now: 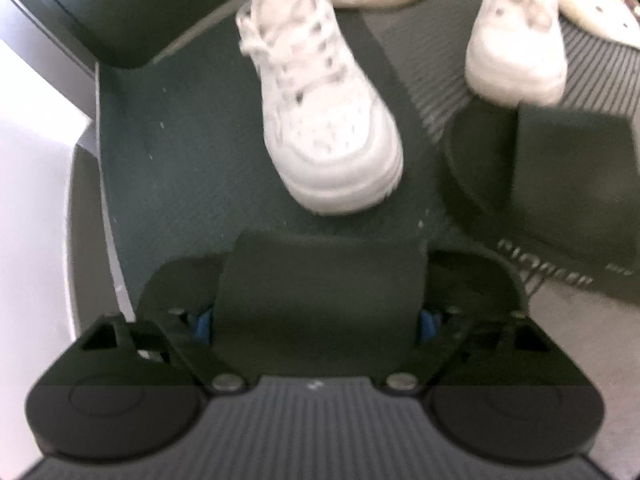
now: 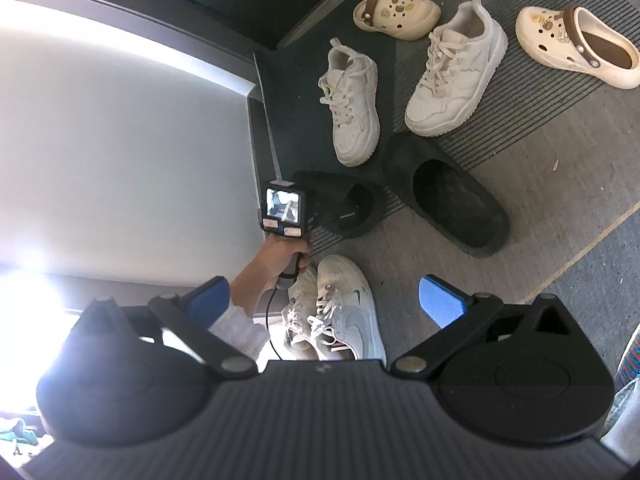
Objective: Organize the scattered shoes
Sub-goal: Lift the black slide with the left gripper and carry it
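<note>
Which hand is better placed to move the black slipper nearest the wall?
Left. The left gripper already has that black slipper between its jaws, pads against its sides. The right gripper hangs farther back, jaws wide open and empty.

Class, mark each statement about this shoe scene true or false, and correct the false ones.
1. The two cream clogs lie touching, side by side. False: the cream clogs lie apart, with the right white sneaker between them.
2. The right tool has its jaws open and grips nothing. True.
3. A black slide sits between the fingers of the left tool. True.
4. Both white sneakers stand on the striped mat. False: only the right white sneaker is on the striped mat; the left white sneaker stands on the plain dark mat.
</note>
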